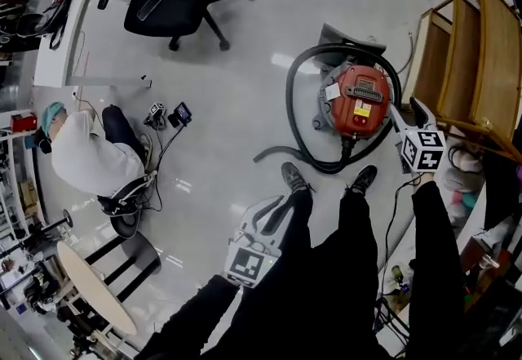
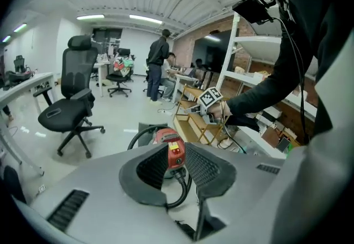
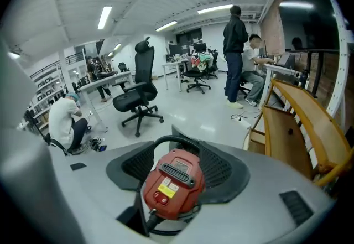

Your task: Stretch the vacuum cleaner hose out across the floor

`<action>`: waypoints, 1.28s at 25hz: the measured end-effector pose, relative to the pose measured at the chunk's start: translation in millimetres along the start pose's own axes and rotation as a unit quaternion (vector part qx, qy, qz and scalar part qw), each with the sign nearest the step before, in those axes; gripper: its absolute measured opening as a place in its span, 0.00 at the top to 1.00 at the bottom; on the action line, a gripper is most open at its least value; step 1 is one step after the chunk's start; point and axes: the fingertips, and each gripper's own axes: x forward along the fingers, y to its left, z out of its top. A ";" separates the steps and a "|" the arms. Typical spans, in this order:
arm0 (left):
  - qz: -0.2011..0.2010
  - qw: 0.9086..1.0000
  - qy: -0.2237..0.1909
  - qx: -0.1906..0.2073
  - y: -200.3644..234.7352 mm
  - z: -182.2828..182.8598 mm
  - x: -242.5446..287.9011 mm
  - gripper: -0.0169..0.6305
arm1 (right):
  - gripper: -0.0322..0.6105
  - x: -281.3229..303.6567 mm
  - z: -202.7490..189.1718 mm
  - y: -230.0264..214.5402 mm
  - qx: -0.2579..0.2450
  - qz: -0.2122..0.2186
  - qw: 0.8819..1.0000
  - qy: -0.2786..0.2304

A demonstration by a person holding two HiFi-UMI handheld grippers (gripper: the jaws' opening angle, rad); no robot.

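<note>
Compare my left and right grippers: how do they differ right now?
The left gripper has jaws only a little apart; the right gripper has jaws clearly wider. The right gripper is close beside the vacuum cleaner, while the left gripper hangs farther back, near the shoe. Both are empty and aimed at the vacuum cleaner.

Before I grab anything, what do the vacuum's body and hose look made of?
Vacuum body: likely moulded plastic, red, semi-gloss, with moulded vent slots and stick-on labels. Hose: black flexible plastic or rubber, matte; it curls in a loose loop without kinking. Ribbing too small to tell.
</note>
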 end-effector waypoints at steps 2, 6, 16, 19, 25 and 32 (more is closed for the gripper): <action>0.021 0.999 0.021 -0.032 5.5 -24.7 10.1 0.80 | 0.57 43.2 -23.1 -24.9 -0.009 -0.005 1.000 0.013; 0.060 0.990 0.069 -0.103 -3.9 -80.0 36.1 0.78 | 0.57 130.5 -73.6 -82.2 -0.035 -0.017 0.998 0.051; 0.069 0.982 0.097 -0.147 -61.6 -133.2 109.2 0.78 | 0.59 269.3 -161.2 -166.2 -0.178 0.051 0.971 0.150; 0.111 0.967 0.095 -0.208 -55.1 -146.5 111.9 0.78 | 0.59 293.5 -175.5 -171.0 -0.235 0.055 0.954 0.178; 0.134 0.955 0.092 -0.248 -51.3 -165.3 124.1 0.78 | 0.61 328.2 -210.3 -173.4 -0.295 0.070 0.929 0.214; 0.116 0.958 0.083 -0.248 -44.7 -160.0 127.0 0.78 | 0.66 327.0 -194.2 -170.6 -0.311 0.053 0.927 0.201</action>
